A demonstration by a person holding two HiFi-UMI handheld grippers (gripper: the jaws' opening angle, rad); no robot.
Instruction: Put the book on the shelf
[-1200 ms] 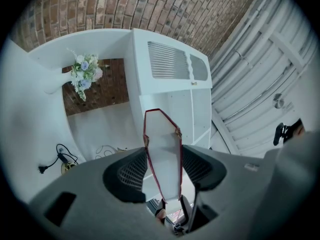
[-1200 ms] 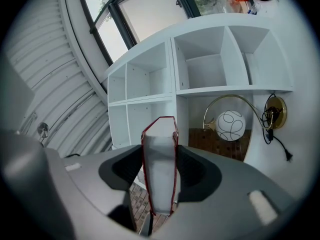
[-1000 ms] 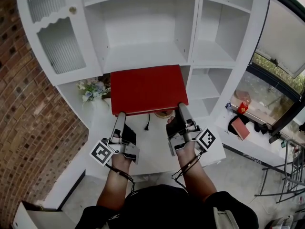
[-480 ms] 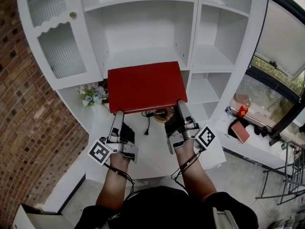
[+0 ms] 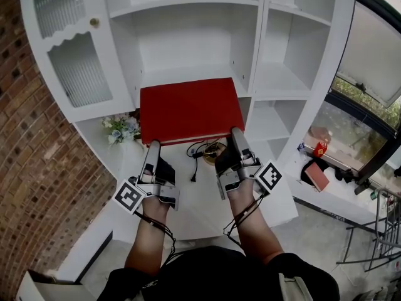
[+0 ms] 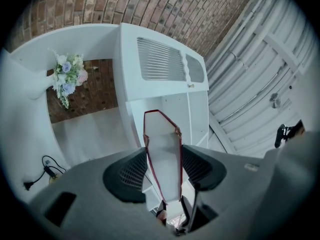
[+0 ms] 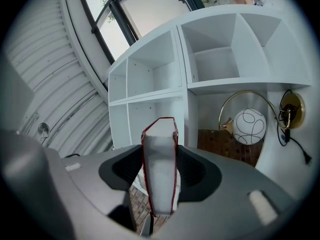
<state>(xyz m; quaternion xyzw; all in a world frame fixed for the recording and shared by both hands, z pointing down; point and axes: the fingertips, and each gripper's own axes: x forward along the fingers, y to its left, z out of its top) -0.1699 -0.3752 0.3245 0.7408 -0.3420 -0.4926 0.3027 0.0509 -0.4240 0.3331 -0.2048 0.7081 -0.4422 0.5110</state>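
1. The red book (image 5: 190, 110) is held flat, cover upward, above the white counter (image 5: 202, 199). It is in front of the white shelf unit (image 5: 188, 49), with its far edge toward the wide middle compartment.
2. The left tongs (image 5: 152, 148) are clamped on the book's near edge by its left corner. Their own view shows a pad pressed on each cover, with the pages between.
3. The right tongs (image 5: 236, 137) are clamped on the same edge near the right corner, again with a pad on each cover.
4. A bunch of flowers (image 5: 121, 127) stands left of the book.
5. A black cable (image 5: 193, 168) lies on the counter below the book.
6. A globe lamp (image 7: 250, 126) shows in the right gripper view, under the shelves.
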